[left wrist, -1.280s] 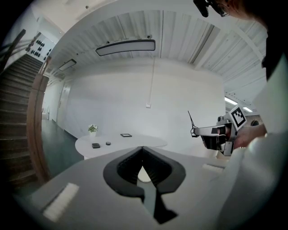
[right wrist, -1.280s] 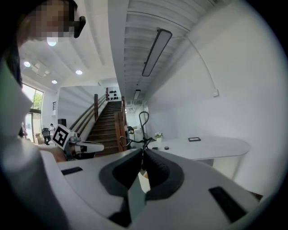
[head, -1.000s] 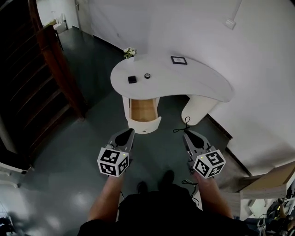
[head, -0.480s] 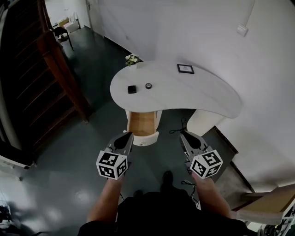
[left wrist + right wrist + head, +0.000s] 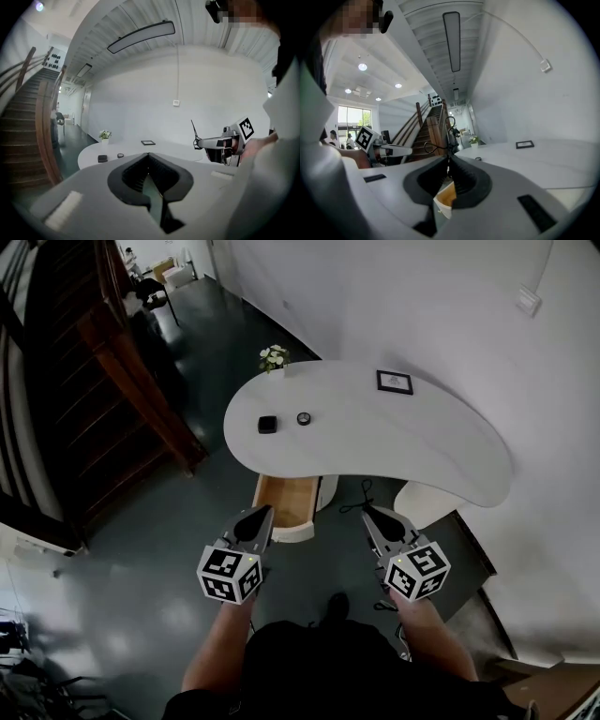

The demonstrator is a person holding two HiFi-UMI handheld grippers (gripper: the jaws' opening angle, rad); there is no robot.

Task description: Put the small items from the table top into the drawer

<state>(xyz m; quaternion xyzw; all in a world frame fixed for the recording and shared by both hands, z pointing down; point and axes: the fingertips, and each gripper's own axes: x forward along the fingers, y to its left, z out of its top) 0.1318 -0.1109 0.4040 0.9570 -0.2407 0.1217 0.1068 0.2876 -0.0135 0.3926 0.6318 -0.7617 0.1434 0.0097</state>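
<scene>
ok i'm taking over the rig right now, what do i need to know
Left gripper: shut, empty, held short of the table.
Right gripper: shut, empty, alongside it.
Drawer: open under the table's near edge; the part that shows holds nothing.
Black square item and small round item: side by side on the left part of the table top.
Done: drawer open.
Left: both small items go into the drawer. A picture frame and flower vase stand at the far edge.
</scene>
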